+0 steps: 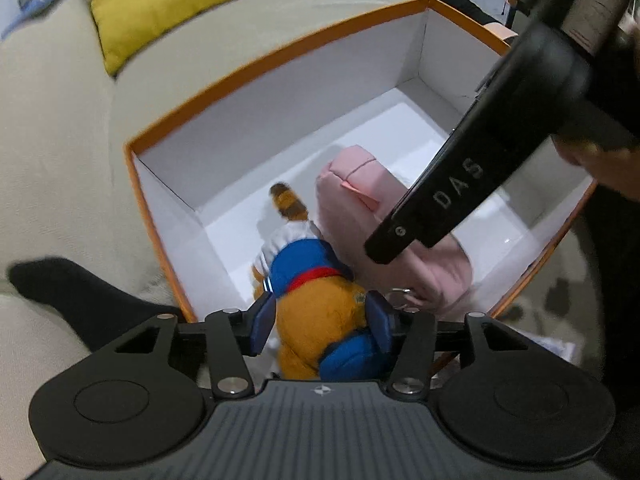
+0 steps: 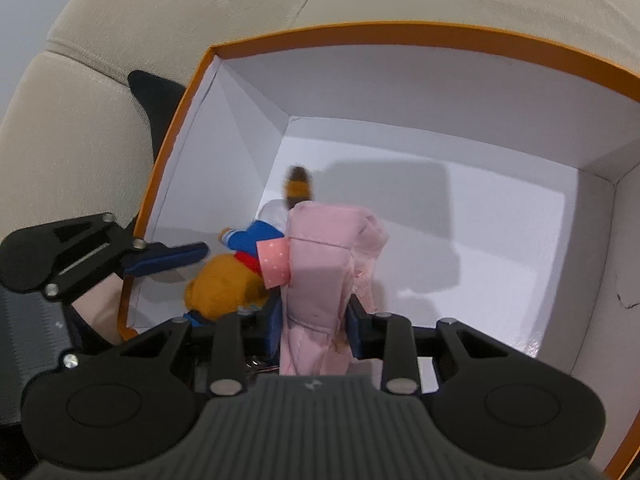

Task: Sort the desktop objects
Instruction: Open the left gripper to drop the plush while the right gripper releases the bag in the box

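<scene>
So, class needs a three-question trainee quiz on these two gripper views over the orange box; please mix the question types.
1. True or false: the left gripper is shut on the orange plush toy.
2. What does the right gripper hold? A) yellow cushion B) pink plush toy C) nothing
3. Fill in: both toys hang over the open ___ box.

Key: 1 true; 2 B; 3 orange.

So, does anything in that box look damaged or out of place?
Only one small flaw: a thin dark crack in the white inner wall of the orange-rimmed cardboard box, on its right side. Nothing is spilled.
</scene>
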Tool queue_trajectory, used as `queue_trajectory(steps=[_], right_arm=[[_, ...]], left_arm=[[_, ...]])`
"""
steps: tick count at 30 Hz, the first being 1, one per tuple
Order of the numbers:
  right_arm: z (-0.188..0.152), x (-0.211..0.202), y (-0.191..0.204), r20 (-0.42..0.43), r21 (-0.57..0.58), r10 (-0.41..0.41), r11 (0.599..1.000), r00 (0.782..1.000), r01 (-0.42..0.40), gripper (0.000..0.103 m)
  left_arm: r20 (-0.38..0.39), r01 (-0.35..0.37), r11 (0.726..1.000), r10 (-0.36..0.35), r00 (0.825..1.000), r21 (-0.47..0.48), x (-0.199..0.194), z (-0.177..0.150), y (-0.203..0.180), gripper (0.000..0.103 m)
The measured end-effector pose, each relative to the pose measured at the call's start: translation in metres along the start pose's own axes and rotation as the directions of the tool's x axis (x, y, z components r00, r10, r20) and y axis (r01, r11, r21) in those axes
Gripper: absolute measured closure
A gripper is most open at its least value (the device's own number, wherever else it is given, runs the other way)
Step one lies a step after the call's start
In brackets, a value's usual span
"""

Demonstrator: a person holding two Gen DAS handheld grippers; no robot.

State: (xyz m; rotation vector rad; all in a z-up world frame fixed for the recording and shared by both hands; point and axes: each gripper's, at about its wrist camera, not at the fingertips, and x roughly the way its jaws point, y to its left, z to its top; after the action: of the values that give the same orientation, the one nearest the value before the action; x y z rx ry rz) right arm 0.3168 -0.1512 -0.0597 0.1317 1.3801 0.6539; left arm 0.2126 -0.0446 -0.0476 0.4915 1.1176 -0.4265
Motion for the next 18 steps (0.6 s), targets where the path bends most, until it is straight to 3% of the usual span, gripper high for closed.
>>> queue_trajectory(steps=[1, 2, 3, 4, 8, 11, 18], right_arm=[[0.0, 0.0, 0.0, 0.0, -0.002, 0.001, 1.0, 1.0, -0.001, 0.069], [-0.001, -0.001, 0.001, -0.001, -0.004, 0.002, 1.0, 1.0, -0.002, 0.069], [-0.001, 0.0, 0.002, -0.001, -0.007, 0.0, 1.0, 1.0, 0.0, 0.069], [-0.002, -0.001, 0.003, 0.0, -0.011, -0.001, 1.0, 1.0, 0.001, 0.069], [-0.001, 0.002, 0.007, -0.013, -0.016, 0.008, 1.0, 1.0, -0.009, 0.069], [0.001, 0.007, 0.01, -0.025, -0.005, 0.019, 1.0, 1.0, -0.019, 0.069], [0.002, 0.019, 0.029, -0.03, -0.026, 0.032, 0.999, 0.999, -0.032, 0.069]], left_arm=[[-0.004, -0.003, 1.0, 0.003, 1.0, -0.015, -0.001, 0.0, 0.003, 0.054], [-0.012, -0.026, 0.999, 0.025, 1.0, -0.032, 0.0, 0.0, 0.008, 0.073], [-0.014, -0.058, 0.997, 0.057, 0.998, -0.042, 0.002, -0.001, 0.012, 0.082], [-0.012, -0.067, 0.996, 0.066, 0.998, -0.052, 0.002, -0.001, 0.018, 0.083], [-0.043, 0.02, 0.999, -0.021, 0.999, -0.025, 0.003, -0.001, 0.017, 0.081], [-0.059, -0.021, 0.999, 0.022, 0.998, 0.026, 0.012, -0.004, 0.009, 0.081], [0.034, 0.007, 0.998, -0.004, 0.999, -0.07, -0.01, -0.017, 0.019, 0.081]])
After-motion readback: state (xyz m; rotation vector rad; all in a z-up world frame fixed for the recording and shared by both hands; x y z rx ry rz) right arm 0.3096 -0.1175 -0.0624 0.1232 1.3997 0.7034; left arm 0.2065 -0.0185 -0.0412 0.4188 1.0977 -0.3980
